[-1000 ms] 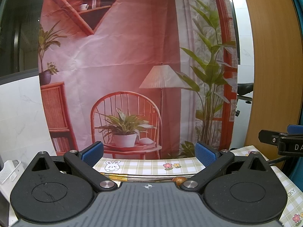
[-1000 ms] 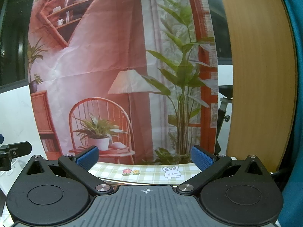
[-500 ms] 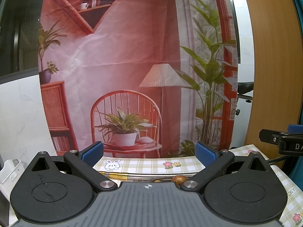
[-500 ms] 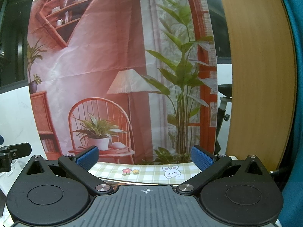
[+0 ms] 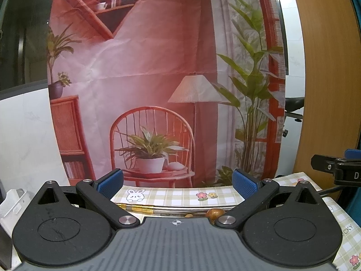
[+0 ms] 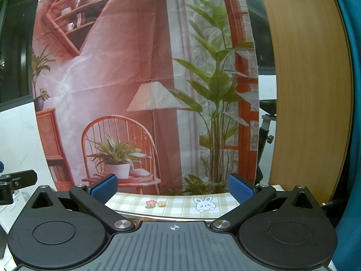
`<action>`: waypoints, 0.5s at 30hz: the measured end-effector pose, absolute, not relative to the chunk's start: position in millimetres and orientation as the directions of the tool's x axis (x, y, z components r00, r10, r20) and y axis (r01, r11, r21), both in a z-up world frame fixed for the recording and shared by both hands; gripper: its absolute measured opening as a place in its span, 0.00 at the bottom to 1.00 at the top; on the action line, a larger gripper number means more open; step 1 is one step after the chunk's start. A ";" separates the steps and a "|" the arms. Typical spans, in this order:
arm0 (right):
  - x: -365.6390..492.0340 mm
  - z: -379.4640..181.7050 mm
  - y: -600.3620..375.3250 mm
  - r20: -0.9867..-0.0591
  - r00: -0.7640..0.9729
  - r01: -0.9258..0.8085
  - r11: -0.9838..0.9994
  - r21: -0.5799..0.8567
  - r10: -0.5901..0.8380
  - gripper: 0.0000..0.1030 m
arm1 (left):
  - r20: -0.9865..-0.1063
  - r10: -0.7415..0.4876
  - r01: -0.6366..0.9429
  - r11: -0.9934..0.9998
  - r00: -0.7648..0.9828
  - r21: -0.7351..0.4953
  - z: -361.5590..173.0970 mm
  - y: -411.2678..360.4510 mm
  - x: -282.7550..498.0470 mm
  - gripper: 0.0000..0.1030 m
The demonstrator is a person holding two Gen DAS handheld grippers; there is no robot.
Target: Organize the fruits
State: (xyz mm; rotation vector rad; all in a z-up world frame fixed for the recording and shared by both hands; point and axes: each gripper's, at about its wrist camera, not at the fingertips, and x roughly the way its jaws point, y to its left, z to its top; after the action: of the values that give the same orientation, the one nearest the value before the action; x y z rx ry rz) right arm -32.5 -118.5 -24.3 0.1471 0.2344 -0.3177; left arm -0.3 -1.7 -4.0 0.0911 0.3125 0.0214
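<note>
Two grippers, left [image 5: 177,181] and right [image 6: 172,184], fingers apart, empty. One small brown fruit [image 5: 214,213] lies just below your left fingers; likely light, round, rolls; grasp across its middle.

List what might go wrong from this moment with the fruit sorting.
1. Both views aim at the backdrop, and only a brown fruit peeks over the left gripper body, so reaching down would be nearly blind.
2. The right gripper hangs close beside the left one; its open jaws show at the left view's edge, so they may collide.
3. The tablecloth may snag on a low jaw.
</note>
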 end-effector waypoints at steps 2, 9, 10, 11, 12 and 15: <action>-32.5 -24.4 -118.4 -0.251 0.923 0.326 0.940 0.106 -0.292 1.00 | -0.312 0.037 -0.012 0.997 0.949 0.082 -4.2 -0.4 0.8 1.00; -32.6 -24.6 -118.8 -0.252 0.923 0.325 0.940 0.106 -0.291 1.00 | -0.320 0.023 -0.007 0.999 0.947 0.051 -3.1 1.1 1.7 1.00; -32.7 -24.6 -118.9 -0.251 0.923 0.326 0.940 0.106 -0.291 1.00 | -0.320 0.024 -0.007 0.999 0.947 0.053 -2.8 0.6 2.0 1.00; -32.7 -24.4 -118.9 -0.252 0.923 0.325 0.940 0.107 -0.291 1.00 | -0.320 0.024 -0.007 0.998 0.947 0.056 -3.0 0.0 2.0 1.00; -32.8 -24.6 -119.1 -0.252 0.923 0.325 0.940 0.107 -0.291 1.00 | -0.319 0.025 -0.007 0.998 0.947 0.058 -3.1 -0.2 2.0 1.00; -32.7 -23.9 -118.7 -0.252 0.923 0.325 0.940 0.107 -0.291 1.00 | -0.320 0.028 -0.007 0.998 0.947 0.066 -2.7 -2.3 2.6 1.00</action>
State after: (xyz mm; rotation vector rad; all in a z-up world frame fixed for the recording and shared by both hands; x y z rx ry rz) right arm -32.7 -118.7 -23.9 0.1477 0.2354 -0.3174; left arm 2.6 -2.3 -2.7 0.0643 0.3261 0.0175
